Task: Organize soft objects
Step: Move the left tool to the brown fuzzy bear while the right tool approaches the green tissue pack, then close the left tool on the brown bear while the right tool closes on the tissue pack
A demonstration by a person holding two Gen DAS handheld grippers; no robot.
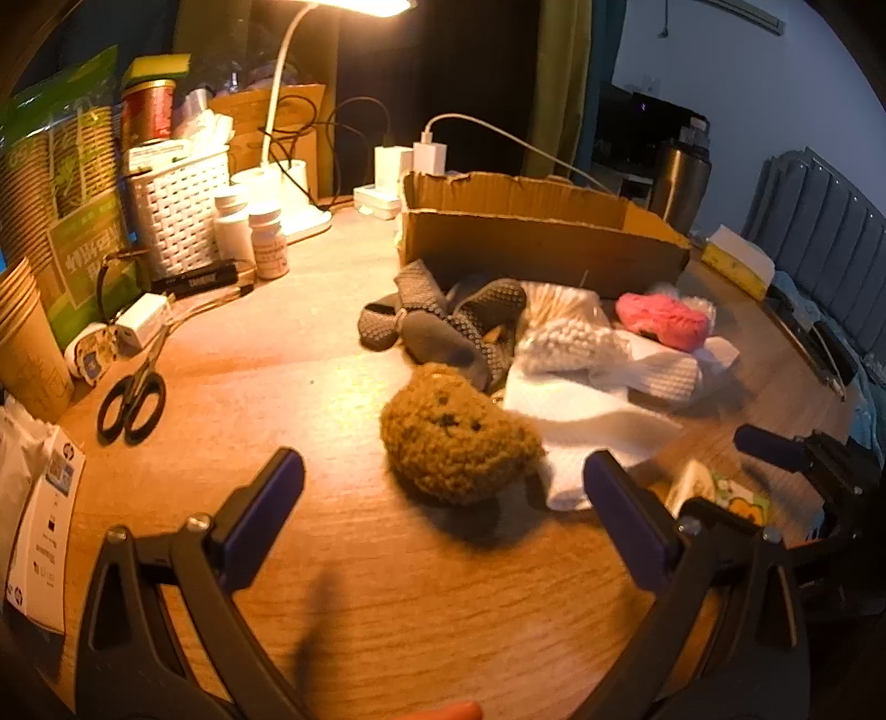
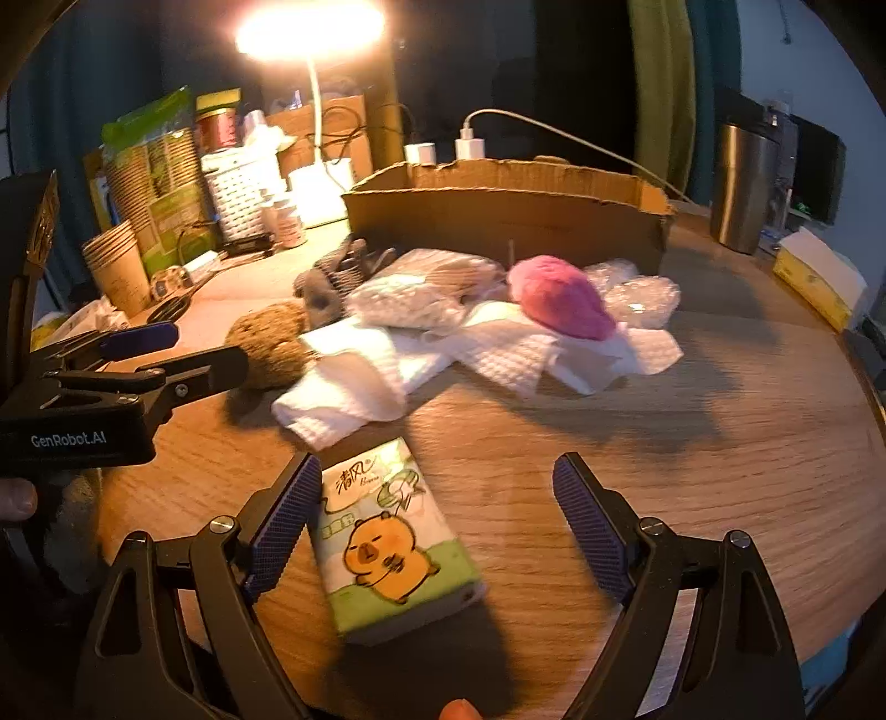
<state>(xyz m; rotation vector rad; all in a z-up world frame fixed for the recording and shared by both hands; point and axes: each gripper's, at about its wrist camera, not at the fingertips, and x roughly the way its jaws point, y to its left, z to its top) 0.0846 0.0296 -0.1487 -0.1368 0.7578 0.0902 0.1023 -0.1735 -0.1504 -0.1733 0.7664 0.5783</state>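
A round wooden table [image 1: 343,581] fills both views under a warm lamp [image 2: 310,33]. At twelve o'clock stands an open cardboard box [image 1: 531,243], long side left to right, likely where the soft things go.

In front of the box lies a loose heap. White paper towels [image 2: 382,382] spread across the middle. A bag of cotton swabs [image 1: 565,327] sits just behind them. Grey socks [image 1: 443,327] are tangled at eleven o'clock in the left view. A pink knitted piece [image 2: 559,299] rests on the towels at one o'clock in the right view, its long axis running from upper left to lower right.

A brown knitted toy [image 1: 459,437] lies nearest the left gripper [image 1: 443,498], touching the towel edge, its face turned up and toward the camera, its long axis running left to right. It looks light, squashy and not fragile; a pinch across its middle should hold.

A tissue pack [image 2: 387,537] lies flat at six o'clock in the right view, long axis pointing away and slightly left. It looks light and yielding, with slick wrap; gripping across its short width seems best.

The left gripper is wide open and holds nothing, with the toy just ahead. The right gripper [image 2: 443,526] is also wide open and empty, its left finger [image 2: 282,526] beside the pack.
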